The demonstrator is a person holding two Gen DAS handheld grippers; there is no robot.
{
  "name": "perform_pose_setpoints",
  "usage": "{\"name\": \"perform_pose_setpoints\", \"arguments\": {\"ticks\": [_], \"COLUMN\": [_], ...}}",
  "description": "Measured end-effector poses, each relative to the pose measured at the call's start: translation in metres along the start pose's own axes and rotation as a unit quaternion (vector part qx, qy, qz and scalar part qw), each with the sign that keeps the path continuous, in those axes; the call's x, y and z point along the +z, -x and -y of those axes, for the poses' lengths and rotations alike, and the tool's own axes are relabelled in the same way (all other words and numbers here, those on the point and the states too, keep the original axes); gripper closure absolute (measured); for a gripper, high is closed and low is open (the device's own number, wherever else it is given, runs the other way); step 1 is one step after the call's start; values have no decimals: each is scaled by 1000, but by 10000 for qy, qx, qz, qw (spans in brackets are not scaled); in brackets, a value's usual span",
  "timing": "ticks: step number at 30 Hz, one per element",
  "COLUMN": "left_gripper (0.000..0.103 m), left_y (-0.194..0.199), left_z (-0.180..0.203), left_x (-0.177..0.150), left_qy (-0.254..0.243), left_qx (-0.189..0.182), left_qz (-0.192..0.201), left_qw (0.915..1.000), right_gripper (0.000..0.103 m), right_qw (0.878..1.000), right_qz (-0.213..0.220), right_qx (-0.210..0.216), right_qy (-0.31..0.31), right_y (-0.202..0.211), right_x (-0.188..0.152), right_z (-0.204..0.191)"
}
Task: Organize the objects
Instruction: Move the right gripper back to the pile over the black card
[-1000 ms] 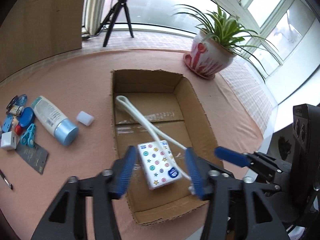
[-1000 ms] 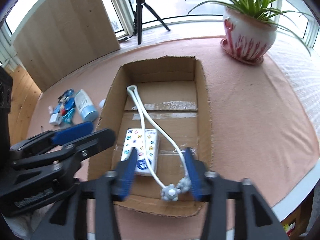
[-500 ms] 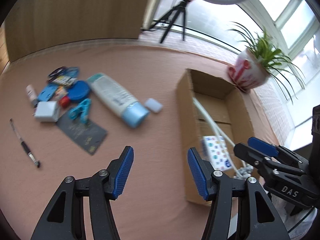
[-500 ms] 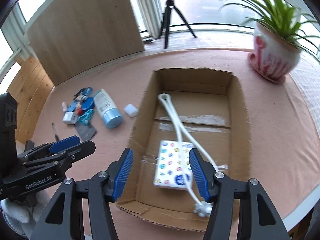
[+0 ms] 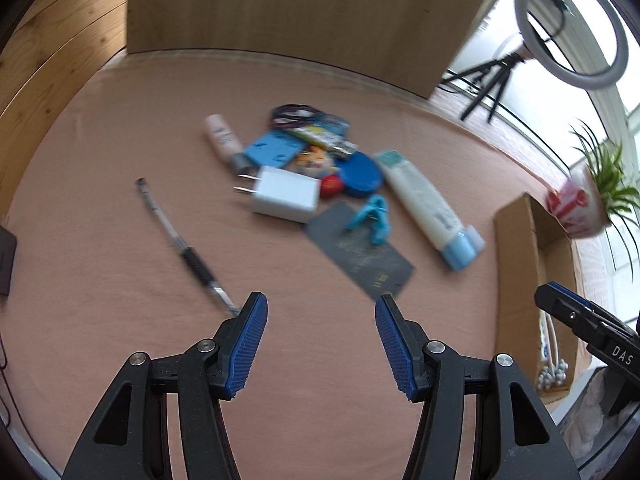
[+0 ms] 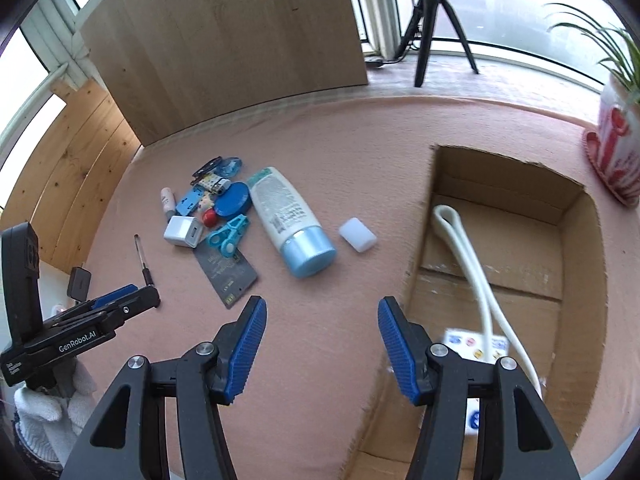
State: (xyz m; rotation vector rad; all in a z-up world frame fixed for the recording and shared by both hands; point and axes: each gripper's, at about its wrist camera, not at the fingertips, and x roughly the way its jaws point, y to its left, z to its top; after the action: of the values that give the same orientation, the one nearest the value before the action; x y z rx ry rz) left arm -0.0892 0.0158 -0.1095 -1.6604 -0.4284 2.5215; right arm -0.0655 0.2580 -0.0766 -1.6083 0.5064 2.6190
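My left gripper (image 5: 320,338) hangs open and empty over the pink table, near a black pen (image 5: 188,254) and a dark card (image 5: 360,254). Beyond them lies a pile: white charger (image 5: 286,194), blue clip (image 5: 370,220), blue round lid (image 5: 360,174), white tube with a blue cap (image 5: 430,210). My right gripper (image 6: 320,340) is open and empty too, just left of the cardboard box (image 6: 432,200). Inside the box lie a white cord (image 6: 468,256) and a dotted packet (image 6: 476,346). The tube (image 6: 288,220) and a small white case (image 6: 357,235) sit ahead of the right gripper.
A potted plant (image 6: 618,140) stands right of the box, near the table edge. A wooden board (image 6: 224,40) leans behind the table and a tripod (image 6: 434,20) stands by the window. The left gripper's body (image 6: 80,328) shows low left in the right wrist view.
Both grippers have swung left, away from the box. The left one went from above the box to above the pile of small items; the right one now faces the box's left wall.
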Motion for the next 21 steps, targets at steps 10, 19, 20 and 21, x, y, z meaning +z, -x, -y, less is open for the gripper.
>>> {"name": "perform_pose_setpoints", "arguments": {"ticks": [10, 19, 20, 21], "left_gripper": [43, 43, 43, 43], "left_y": [-8, -22, -22, -22], "left_z": [-66, -95, -97, -99], "left_x": [11, 16, 16, 16], "left_qy": [514, 813, 837, 861], "left_qx": [257, 378, 372, 360], "left_qz": [-65, -240, -243, -240], "left_qw": [9983, 9957, 9955, 9953], "right_gripper": [49, 49, 49, 49], "right_qw": [9977, 9914, 9907, 9897], "right_qz": [-499, -983, -1004, -1036], "right_qx": [327, 256, 204, 170], "right_qy": [327, 820, 894, 972], "right_y": [-47, -104, -109, -114], "right_x": [31, 42, 43, 44], "right_z": [-38, -75, -78, -82]}}
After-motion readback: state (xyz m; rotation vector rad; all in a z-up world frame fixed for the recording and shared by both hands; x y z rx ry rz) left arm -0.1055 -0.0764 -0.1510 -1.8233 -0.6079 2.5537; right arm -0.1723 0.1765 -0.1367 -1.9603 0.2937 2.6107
